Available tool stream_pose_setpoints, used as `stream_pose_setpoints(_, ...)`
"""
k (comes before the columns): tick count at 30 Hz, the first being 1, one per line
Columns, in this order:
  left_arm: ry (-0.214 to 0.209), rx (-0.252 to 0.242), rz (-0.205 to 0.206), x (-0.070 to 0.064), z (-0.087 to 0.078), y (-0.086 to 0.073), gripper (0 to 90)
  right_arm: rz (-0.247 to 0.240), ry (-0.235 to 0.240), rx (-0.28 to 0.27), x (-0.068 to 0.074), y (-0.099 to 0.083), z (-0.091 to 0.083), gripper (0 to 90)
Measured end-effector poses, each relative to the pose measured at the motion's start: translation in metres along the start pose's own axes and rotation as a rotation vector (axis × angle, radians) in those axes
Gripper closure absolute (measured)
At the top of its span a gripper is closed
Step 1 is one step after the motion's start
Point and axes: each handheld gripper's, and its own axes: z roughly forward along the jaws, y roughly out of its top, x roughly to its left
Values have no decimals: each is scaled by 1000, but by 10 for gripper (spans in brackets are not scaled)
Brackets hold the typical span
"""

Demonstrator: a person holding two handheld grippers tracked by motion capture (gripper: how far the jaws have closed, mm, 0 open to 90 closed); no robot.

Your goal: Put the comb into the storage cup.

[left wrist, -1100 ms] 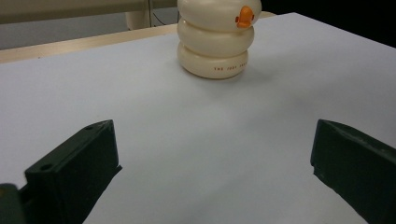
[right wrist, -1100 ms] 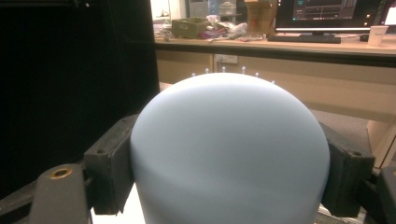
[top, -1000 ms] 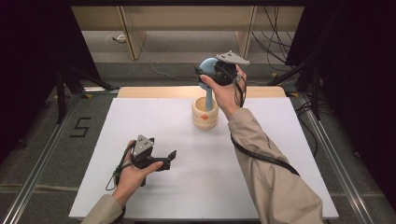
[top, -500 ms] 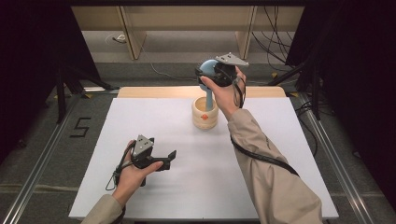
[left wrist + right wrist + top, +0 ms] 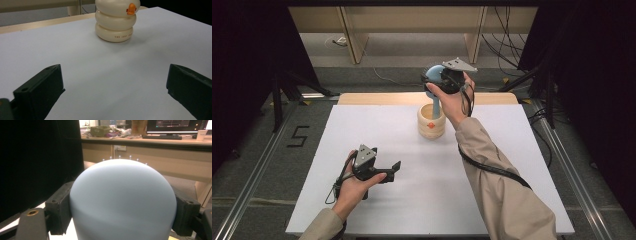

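Note:
A cream holder (image 5: 431, 122) shaped like stacked rings, with an orange mark (image 5: 131, 9), stands at the back middle of the white table (image 5: 522, 165). My right gripper (image 5: 435, 78) is above it, shut on the rounded head of a light blue brush (image 5: 122, 202). The brush's handle (image 5: 436, 106) points down into the holder. White bristle tips show behind the head in the right gripper view. My left gripper (image 5: 395, 168) rests low over the table's front left, open and with nothing between its jaws, facing the holder (image 5: 115, 21).
A wooden strip (image 5: 377, 98) runs along the table's far edge. Wooden bench legs (image 5: 354, 37) and cables (image 5: 502, 42) lie beyond it on the floor. A "5" (image 5: 298, 136) is marked on the floor at left. Dark curtains flank both sides.

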Motion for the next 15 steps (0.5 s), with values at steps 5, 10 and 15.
stream_pose_setpoints(5,0,0,-1,0,0,0,4,-3,-2,2,0,-1,1,210)
stream_pose_setpoints(10,0,0,2,0,0,0,4,-5,-1,5,0,-2,1,210)
stream_pose_setpoints(15,0,-1,0,0,0,0,4,-8,-1,8,1,-4,2,210)
